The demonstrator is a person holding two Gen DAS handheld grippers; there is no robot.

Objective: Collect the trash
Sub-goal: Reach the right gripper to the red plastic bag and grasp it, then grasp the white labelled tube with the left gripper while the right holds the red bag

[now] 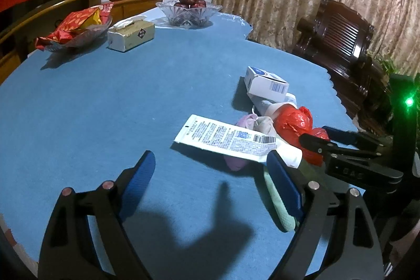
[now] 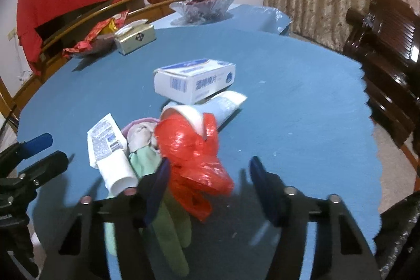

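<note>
A heap of trash lies on the blue table (image 1: pixel 131 101). It holds a crumpled red plastic bag (image 2: pixel 191 154), a white box (image 2: pixel 194 80), a printed white sachet (image 1: pixel 225 138), a paper cup (image 2: pixel 189 114), a white tube (image 2: pixel 118 172) and green cloth (image 2: pixel 168 227). My right gripper (image 2: pixel 210 177) straddles the near end of the red bag; its left finger is at the bag and its right finger stands apart from it. The left wrist view shows that gripper (image 1: pixel 313 132) around the red bag (image 1: pixel 294 122). My left gripper (image 1: pixel 211 175) is open over bare cloth just before the sachet.
At the far side stand a tissue box (image 1: pixel 131 36), a glass bowl of apples (image 1: pixel 189 9) and a dish of red snack packets (image 1: pixel 76 28). A dark wooden chair (image 1: pixel 341 43) and curtains lie beyond the table's scalloped right edge (image 2: pixel 367 106).
</note>
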